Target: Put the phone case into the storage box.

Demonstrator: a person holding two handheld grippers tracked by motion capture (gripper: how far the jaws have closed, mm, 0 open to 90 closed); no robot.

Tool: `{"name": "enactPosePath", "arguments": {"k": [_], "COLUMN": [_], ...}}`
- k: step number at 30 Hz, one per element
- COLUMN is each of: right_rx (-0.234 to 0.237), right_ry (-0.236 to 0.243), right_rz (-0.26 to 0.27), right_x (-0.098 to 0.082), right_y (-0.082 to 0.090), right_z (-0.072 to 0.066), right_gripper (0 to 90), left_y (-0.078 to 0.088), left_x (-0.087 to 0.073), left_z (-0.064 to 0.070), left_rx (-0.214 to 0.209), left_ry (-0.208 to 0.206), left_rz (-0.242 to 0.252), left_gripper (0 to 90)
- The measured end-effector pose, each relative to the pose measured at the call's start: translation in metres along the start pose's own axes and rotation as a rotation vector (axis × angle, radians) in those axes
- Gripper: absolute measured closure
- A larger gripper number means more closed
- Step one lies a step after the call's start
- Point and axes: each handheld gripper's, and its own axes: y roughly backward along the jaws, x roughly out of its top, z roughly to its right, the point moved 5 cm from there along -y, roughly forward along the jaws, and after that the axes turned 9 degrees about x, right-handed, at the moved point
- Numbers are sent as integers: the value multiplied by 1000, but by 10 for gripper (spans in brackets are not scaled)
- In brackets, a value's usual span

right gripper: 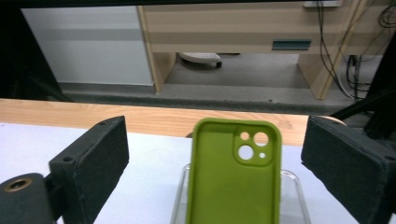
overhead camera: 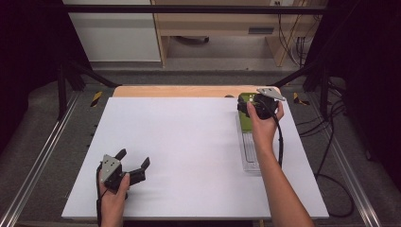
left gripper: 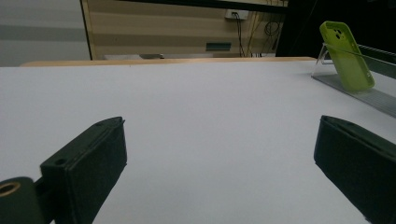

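A lime-green phone case (overhead camera: pixel 245 120) leans upright on a clear plastic stand (overhead camera: pixel 249 156) at the table's far right. My right gripper (overhead camera: pixel 250 105) hovers just over its top end, held in a hand. In the right gripper view the case (right gripper: pixel 224 186) stands between the two black jaws of that gripper (right gripper: pixel 215 163), with a gap on each side; the pads do not touch it. My left gripper (overhead camera: pixel 134 158) rests near the front left of the white table (overhead camera: pixel 189 142), jaws wide open and empty. The left gripper view has the case (left gripper: pixel 348 56) far off at the upper right.
A wooden strip (overhead camera: pixel 189 91) runs along the table's far edge. Black frame bars and metal rails flank the table on both sides. Cables (overhead camera: pixel 331 156) lie on the floor at the right. Cabinets stand behind the table.
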Motion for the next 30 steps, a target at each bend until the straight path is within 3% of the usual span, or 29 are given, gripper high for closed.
{"name": "enactPosePath", "arguments": {"k": [16,22,30], "right_rx": [67,108,156], "right_ry": [16,0,10], "right_rz": [43,44,62], "right_x": [11,15,22], "right_y": [13,22,37], "right_z": [-14,-18,-27], "right_gripper": [84,63,55], "left_y": [-1,0,3], "left_x": [-1,0,2], "left_z": [2,2,-6], "left_rx": [-5,-8,-7], "left_ry": [-6,-12,17], "left_rz": [-1,0,1], "left_gripper": [20,20,17]}}
